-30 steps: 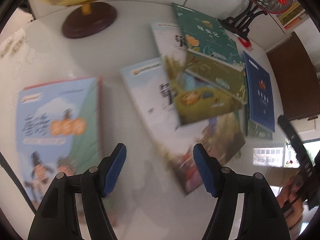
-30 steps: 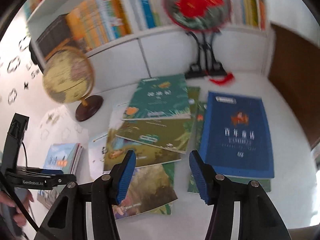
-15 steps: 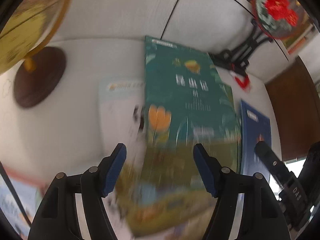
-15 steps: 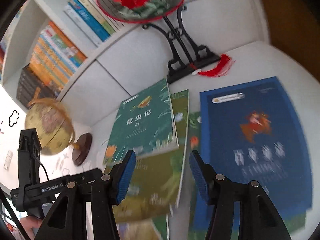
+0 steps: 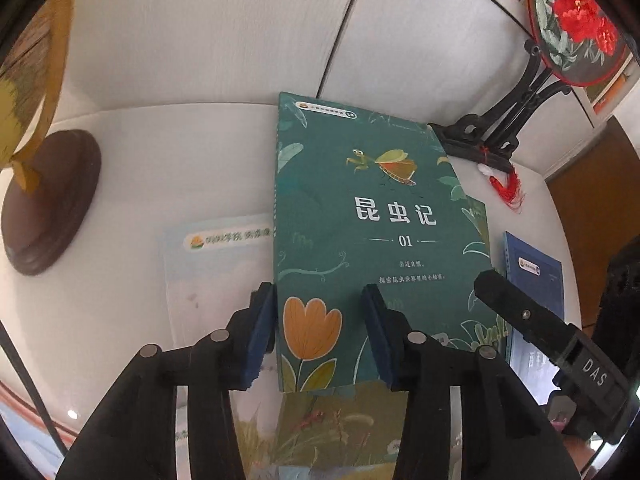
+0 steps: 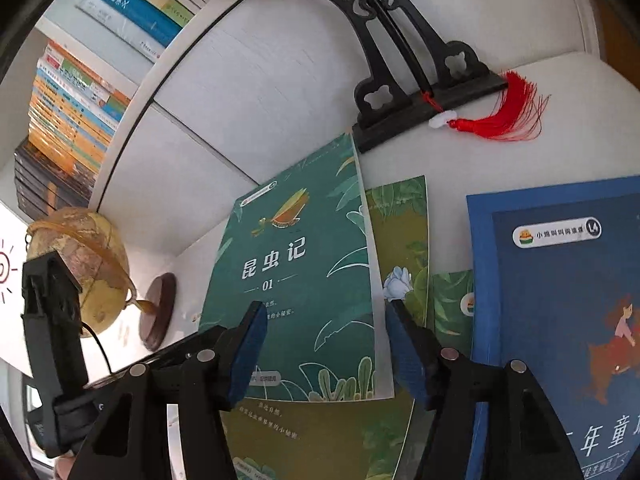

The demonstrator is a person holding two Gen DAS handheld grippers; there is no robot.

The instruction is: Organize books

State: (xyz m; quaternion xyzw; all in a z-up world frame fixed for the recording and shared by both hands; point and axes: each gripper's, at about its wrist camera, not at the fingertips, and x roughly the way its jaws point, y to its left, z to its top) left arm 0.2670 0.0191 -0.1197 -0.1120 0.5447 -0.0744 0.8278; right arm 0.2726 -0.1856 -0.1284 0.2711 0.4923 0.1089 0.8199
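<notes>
Lying flat on the white worktop (image 5: pixel 192 168), atop other books: green book (image 5: pixel 372 220). Left tool (image 5: pixel 320 332) closing astride its near-left corner, not yet gripping. Right tool (image 6: pixel 326 344) opening over its near-right edge, released.

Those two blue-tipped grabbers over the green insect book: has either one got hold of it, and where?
Not yet. The left gripper straddles the green book's near left corner, jaws closing. The right gripper opens over its right edge.

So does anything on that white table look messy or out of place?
Yes. The books lie in a loose, overlapping pile: the dark green book sits crooked atop an olive one, and a blue book lies alongside.
</notes>
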